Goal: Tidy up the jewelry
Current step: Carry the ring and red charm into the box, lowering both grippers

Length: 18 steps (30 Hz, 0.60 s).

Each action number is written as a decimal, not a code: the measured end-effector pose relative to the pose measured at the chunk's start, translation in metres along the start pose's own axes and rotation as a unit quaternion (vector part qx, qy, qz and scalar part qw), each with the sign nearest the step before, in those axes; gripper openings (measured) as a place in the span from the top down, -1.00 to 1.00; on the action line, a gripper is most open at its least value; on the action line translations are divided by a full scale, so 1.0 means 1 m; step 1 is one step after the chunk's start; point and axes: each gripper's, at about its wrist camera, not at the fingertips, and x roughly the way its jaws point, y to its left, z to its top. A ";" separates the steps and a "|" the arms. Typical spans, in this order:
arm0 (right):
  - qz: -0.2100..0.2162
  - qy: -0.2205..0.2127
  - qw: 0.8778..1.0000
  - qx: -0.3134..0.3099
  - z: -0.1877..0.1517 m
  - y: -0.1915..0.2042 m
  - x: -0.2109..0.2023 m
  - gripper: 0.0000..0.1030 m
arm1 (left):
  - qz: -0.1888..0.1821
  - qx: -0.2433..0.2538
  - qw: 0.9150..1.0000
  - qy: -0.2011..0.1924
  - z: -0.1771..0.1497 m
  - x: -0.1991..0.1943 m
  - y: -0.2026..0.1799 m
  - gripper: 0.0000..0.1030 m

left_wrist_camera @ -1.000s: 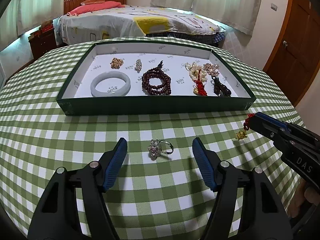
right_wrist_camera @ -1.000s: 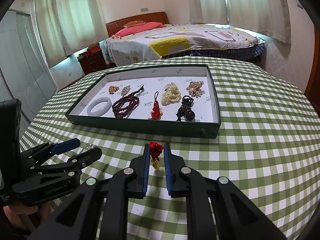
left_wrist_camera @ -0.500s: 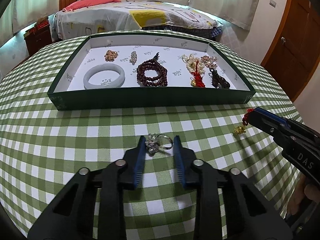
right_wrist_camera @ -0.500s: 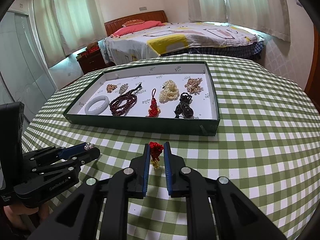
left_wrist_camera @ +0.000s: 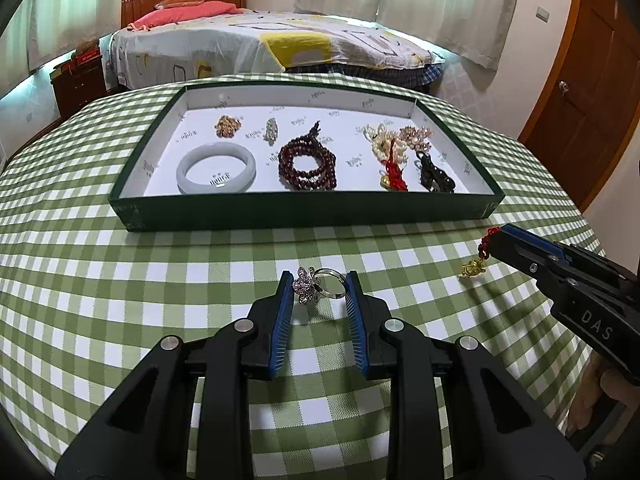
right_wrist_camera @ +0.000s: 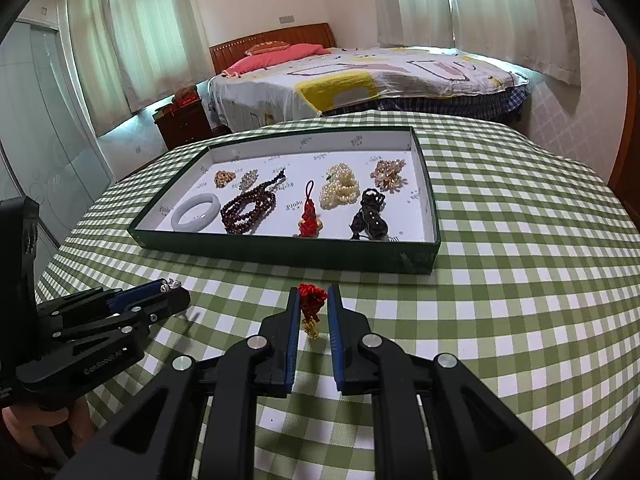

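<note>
Green-and-white checked cloth (left_wrist_camera: pixel 120 300) covers the round table I work at, with a bed (right_wrist_camera: pixel 360 80) and curtained windows behind it. On the cloth sits a dark green tray (left_wrist_camera: pixel 304 214) with a white floor, and inside it lie a pale jade bangle (left_wrist_camera: pixel 216 168), a coil of dark red beads (left_wrist_camera: pixel 307 162), a pearl cluster (right_wrist_camera: pixel 340 186), a red knotted tassel (right_wrist_camera: pixel 309 216), a black piece (right_wrist_camera: pixel 370 216) and a few small brooches near the far wall. My left gripper (left_wrist_camera: pixel 318 286) is closed down on a silver flower ring (left_wrist_camera: pixel 316 283), its blue pads touching the ring on both sides, on the near side of the tray; whether the ring is clear of the cloth I cannot tell. My right gripper (right_wrist_camera: pixel 313 302) is pinched tight on a red knot charm (right_wrist_camera: pixel 312 306), whose small gold pendant (left_wrist_camera: pixel 472 269) dangles below the fingertips just above the cloth. Both grippers sit near the tray's front wall, well apart from each other, the right one toward the tray's right corner.
</note>
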 end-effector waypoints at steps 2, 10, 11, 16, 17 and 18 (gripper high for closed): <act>0.000 -0.005 1.000 0.000 0.001 0.001 -0.003 0.72 | -0.001 -0.001 1.000 -0.004 0.001 -0.003 0.000 0.50; 0.005 -0.023 1.000 -0.004 0.009 0.007 -0.014 0.72 | 0.001 -0.002 0.999 -0.034 0.012 -0.024 0.002 0.50; 0.006 -0.026 1.000 -0.006 0.011 0.009 -0.017 0.72 | 0.000 -0.003 0.999 -0.039 0.015 -0.028 0.002 0.50; 0.007 -0.039 0.999 -0.014 0.021 0.015 -0.022 0.72 | -0.002 -0.002 0.998 -0.058 0.027 -0.038 0.003 0.50; 0.009 -0.041 0.999 -0.016 0.025 0.017 -0.022 0.72 | -0.002 -0.002 0.998 -0.061 0.030 -0.039 0.003 0.50; 0.010 -0.043 0.999 -0.016 0.028 0.018 -0.023 0.72 | -0.003 -0.002 0.998 -0.065 0.034 -0.040 0.004 0.50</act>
